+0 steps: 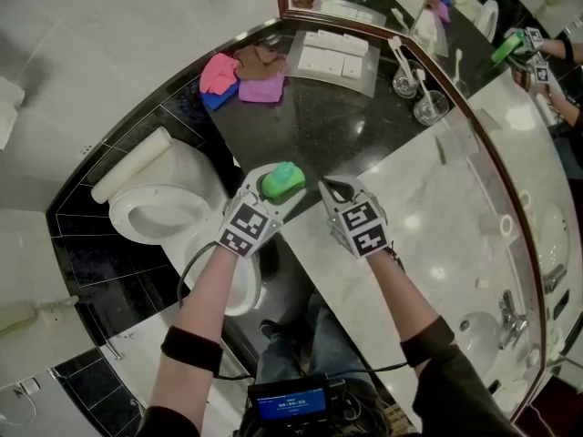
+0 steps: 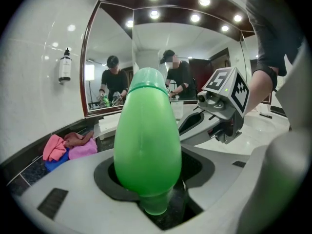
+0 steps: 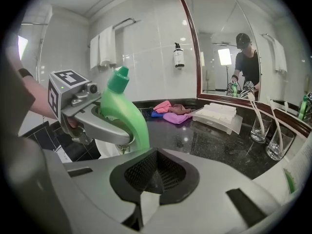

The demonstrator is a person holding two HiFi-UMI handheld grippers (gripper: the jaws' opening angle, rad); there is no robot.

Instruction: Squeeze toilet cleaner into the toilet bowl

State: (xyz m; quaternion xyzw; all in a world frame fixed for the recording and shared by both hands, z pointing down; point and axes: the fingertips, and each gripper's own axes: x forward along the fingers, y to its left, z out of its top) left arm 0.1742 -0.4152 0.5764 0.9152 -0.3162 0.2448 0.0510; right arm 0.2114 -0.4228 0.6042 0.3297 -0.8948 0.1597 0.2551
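The green toilet cleaner bottle (image 1: 282,181) (image 2: 147,140) (image 3: 124,112) is upright at the near edge of the black counter (image 1: 337,126), its cap on; its base is hidden. My left gripper (image 1: 273,192) (image 2: 148,199) has its jaws around the bottle's body, open, with dark gaps at both sides. Just to its right, my right gripper (image 1: 333,189) (image 3: 146,199) is shut and empty, its tips level with the bottle. Left of and below the counter stands the white toilet (image 1: 157,209), with its seat down and its lid up.
Pink, blue and brown cloths (image 1: 241,73) and a white tray (image 1: 334,55) lie at the back of the counter, with glasses holding toothbrushes (image 1: 417,94) to the right. A white marble vanity (image 1: 437,235) runs to a sink (image 1: 480,332). The mirror shows people.
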